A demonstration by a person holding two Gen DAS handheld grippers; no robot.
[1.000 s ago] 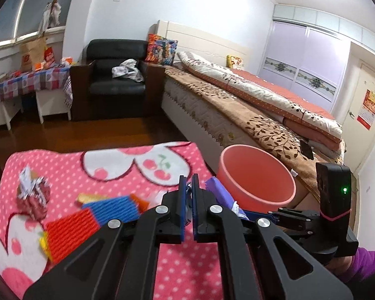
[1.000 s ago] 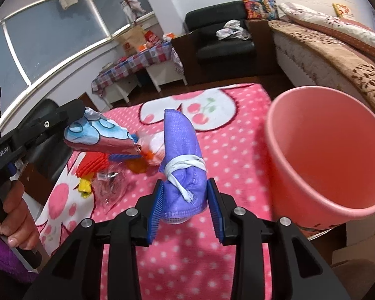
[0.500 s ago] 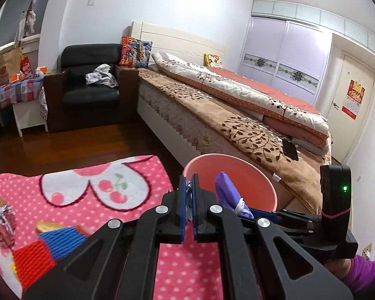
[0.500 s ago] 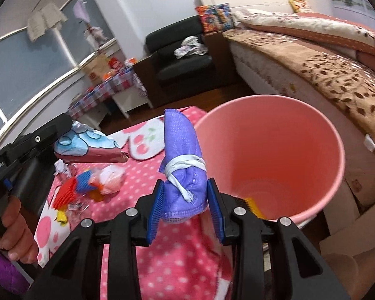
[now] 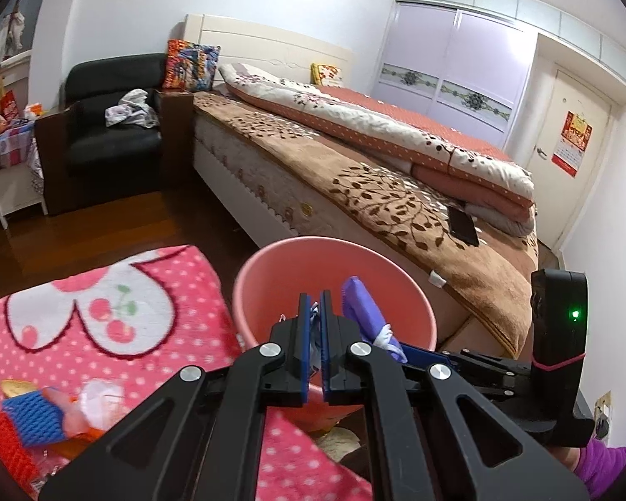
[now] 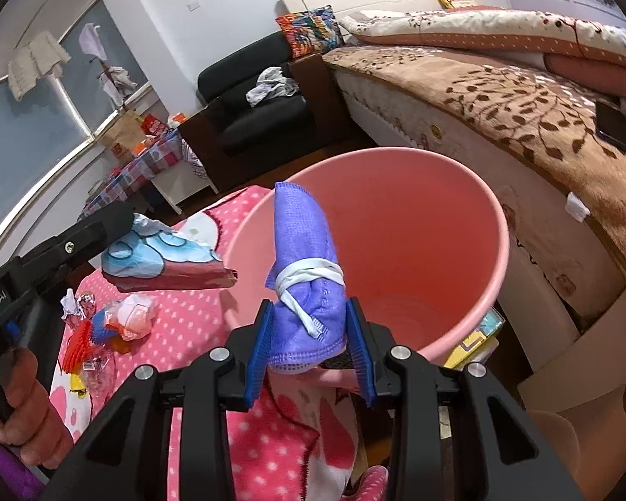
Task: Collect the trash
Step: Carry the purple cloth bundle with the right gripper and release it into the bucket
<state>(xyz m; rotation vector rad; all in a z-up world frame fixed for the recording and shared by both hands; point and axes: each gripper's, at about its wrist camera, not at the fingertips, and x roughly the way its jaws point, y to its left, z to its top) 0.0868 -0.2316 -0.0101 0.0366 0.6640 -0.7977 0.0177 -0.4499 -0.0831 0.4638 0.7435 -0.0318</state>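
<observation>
both grippers now nearer one pink bin point(image 6: 471, 225): right gripper point(image 6: 309, 334) clamping one purple mask point(image 6: 304, 250), left gripper point(image 5: 313, 325) one wrapper point(image 6: 162, 259)

Smooth plastic, soft cloth, crinkled wrapper

The pink bin point(image 6: 471, 225) is smooth, faintly shiny plastic; the purple mask point(image 6: 302, 250) is finely woven matt cloth with a white elastic band. The blue-and-maroon wrapper point(image 6: 162, 259) looks glossy and creased. The tabletop's polka-dot blanket point(image 5: 83, 334) is fuzzy fleece. At twelve o'clock, the bed point(image 5: 354, 179) wears plush brown cloth; the floor point(image 5: 104, 229) is polished wood.
</observation>
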